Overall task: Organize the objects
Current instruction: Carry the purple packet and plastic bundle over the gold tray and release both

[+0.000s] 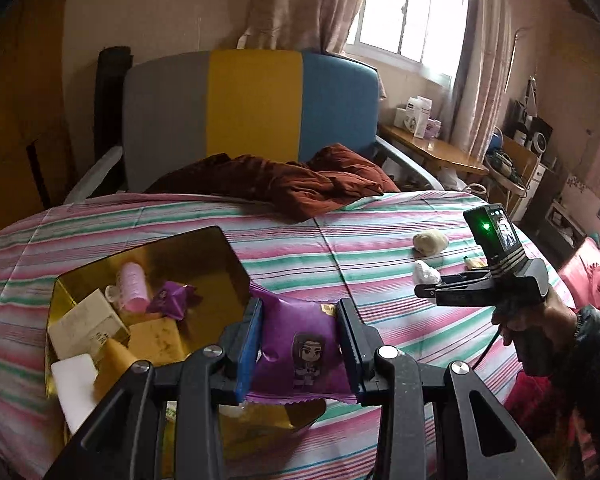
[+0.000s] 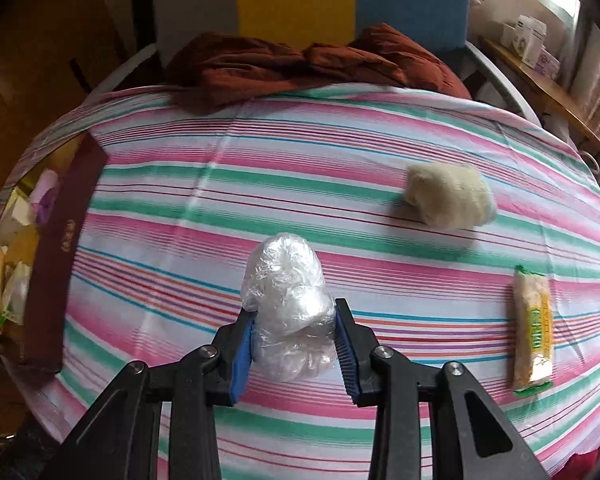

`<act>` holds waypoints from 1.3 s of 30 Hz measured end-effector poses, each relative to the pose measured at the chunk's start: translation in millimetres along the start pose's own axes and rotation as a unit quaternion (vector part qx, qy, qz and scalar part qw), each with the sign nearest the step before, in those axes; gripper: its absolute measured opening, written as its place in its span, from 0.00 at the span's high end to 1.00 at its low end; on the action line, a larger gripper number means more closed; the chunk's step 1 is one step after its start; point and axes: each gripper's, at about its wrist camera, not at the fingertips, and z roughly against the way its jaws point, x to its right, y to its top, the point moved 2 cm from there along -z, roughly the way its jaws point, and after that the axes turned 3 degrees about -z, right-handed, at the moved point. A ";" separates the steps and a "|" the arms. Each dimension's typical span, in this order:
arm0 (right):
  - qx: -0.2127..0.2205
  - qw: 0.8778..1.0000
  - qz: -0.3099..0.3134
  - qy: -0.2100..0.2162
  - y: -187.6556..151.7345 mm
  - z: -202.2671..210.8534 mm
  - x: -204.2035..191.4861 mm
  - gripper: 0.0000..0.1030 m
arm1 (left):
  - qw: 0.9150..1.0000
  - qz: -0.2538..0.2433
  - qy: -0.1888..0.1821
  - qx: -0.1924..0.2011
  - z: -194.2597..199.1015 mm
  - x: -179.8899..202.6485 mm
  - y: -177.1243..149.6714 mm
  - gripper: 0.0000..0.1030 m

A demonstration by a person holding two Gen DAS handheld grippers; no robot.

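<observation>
Now, left tool point(image 1: 298, 340) pinching purple packet point(image 1: 300, 344) (beside gold box point(image 1: 228, 256)), right tool point(image 2: 294, 344) pinching plastic wad point(image 2: 288, 300).

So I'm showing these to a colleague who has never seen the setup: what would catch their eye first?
Probably the left gripper in the foreground, clamped on a purple snack packet beside a gold box full of small items. Next, the right gripper squeezing a crumpled clear plastic bag over the striped bedsheet. Behind both, the grey, yellow and blue headboard stands out.
</observation>
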 end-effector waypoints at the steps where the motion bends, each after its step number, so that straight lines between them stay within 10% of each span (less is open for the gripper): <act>1: 0.001 1.000 0.006 0.005 0.4 2.0 -8.5 0.65 | 1.000 0.002 0.001 0.000 0.4 -2.0 -1.2 0.64; 22: 0.067 0.979 0.108 0.161 -1.5 60.7 -217.0 0.65 | 0.987 0.137 0.079 -0.005 39.6 -139.3 -63.0 0.64; 39: 0.051 0.987 0.036 0.145 15.4 30.6 -228.4 0.52 | 0.988 0.149 0.042 -0.001 5.5 -142.0 -31.3 0.64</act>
